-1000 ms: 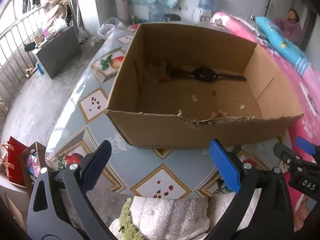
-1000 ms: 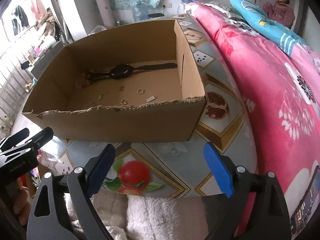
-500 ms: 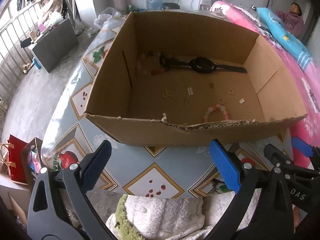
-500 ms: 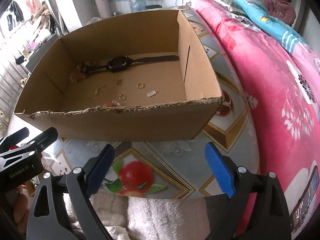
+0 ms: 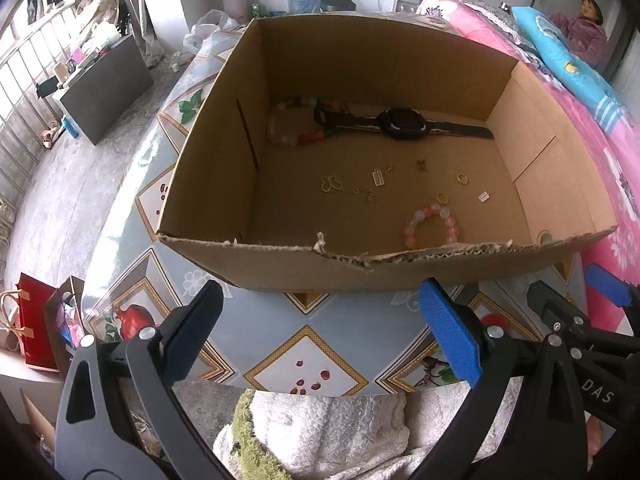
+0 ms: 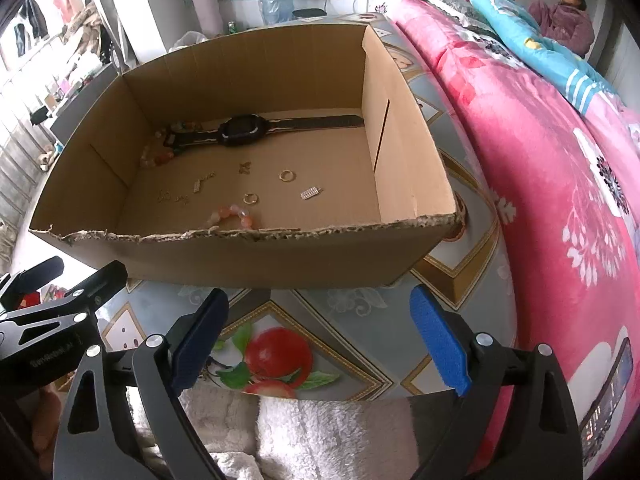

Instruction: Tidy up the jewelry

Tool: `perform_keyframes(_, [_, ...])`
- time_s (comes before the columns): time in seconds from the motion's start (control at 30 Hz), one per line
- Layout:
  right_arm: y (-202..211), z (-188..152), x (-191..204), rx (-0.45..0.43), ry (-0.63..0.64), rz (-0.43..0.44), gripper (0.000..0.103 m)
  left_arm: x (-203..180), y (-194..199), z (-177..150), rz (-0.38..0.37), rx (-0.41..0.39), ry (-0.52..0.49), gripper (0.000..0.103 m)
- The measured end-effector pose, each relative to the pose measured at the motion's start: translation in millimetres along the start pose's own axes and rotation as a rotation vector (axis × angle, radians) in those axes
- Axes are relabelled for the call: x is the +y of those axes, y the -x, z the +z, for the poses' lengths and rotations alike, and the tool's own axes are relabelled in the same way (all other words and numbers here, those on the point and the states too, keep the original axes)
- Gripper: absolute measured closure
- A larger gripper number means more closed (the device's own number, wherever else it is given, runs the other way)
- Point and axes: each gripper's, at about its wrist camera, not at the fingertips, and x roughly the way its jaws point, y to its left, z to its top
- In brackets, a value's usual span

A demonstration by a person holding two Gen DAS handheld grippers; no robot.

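An open cardboard box [image 5: 208, 184] [image 6: 404, 152] stands on the patterned table. On its floor lie a black watch [image 5: 402, 123] [image 6: 240, 133], a pale bead bracelet [image 5: 286, 128] [image 6: 154, 156] at the back left, a pink bead bracelet [image 5: 432, 226] [image 6: 232, 216] near the front wall, gold rings [image 5: 463, 179] [image 6: 287, 176] and several small charms [image 5: 332, 185]. My left gripper [image 5: 320, 332] hovers open before the box's front wall, holding nothing. My right gripper [image 6: 318, 328] is likewise open and empty, beside the left one.
The table [image 5: 308, 360] [image 6: 348, 320] has a fruit-print cover, with a white fluffy cloth [image 5: 328, 432] at its near edge. A pink quilted bed [image 6: 560, 152] runs along the right, with a person at its far end. A grey cabinet [image 5: 104, 88] and bags [image 5: 36, 320] stand left.
Both grippers have risen and tilted, so the box's floor and the pink bracelet near the front wall now show fully. Both stayed open. Nothing in the box moved.
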Motion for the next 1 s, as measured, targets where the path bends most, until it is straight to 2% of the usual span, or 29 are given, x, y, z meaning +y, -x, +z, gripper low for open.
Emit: perform_keyframes(1.0, [4,12,13,-0.025,0.036,-0.035,0.013,3,0,0,0.004,-0.006,0.01,0.008])
